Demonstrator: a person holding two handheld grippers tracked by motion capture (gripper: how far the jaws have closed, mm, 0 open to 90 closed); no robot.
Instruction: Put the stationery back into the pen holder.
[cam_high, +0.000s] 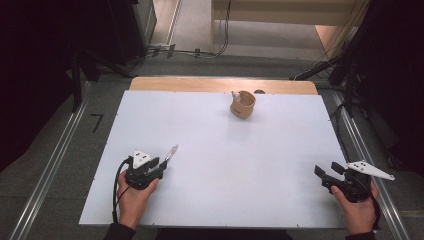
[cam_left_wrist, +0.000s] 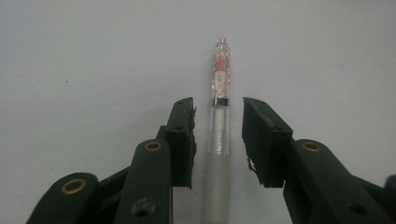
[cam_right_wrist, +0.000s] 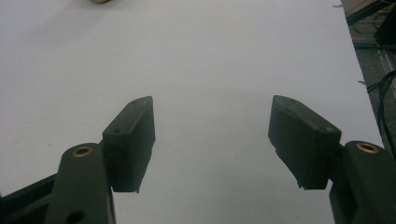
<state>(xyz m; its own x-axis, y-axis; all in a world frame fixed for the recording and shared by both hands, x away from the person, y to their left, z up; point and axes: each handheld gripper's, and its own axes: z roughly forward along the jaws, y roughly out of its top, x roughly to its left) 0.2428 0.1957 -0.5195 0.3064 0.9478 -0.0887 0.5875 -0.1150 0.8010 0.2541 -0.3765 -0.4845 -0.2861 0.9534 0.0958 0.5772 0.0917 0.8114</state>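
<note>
A clear pen (cam_left_wrist: 220, 116) with a pink refill lies on the white table (cam_high: 225, 165), its barrel running straight between the jaws of the left gripper (cam_left_wrist: 218, 105), lined up for a pinch. The pads flank it with slight gaps, not yet clamped. The right gripper (cam_right_wrist: 212, 116) waits spread wide, holding nothing. A tan cup (cam_high: 243, 104) stands far off.
</note>
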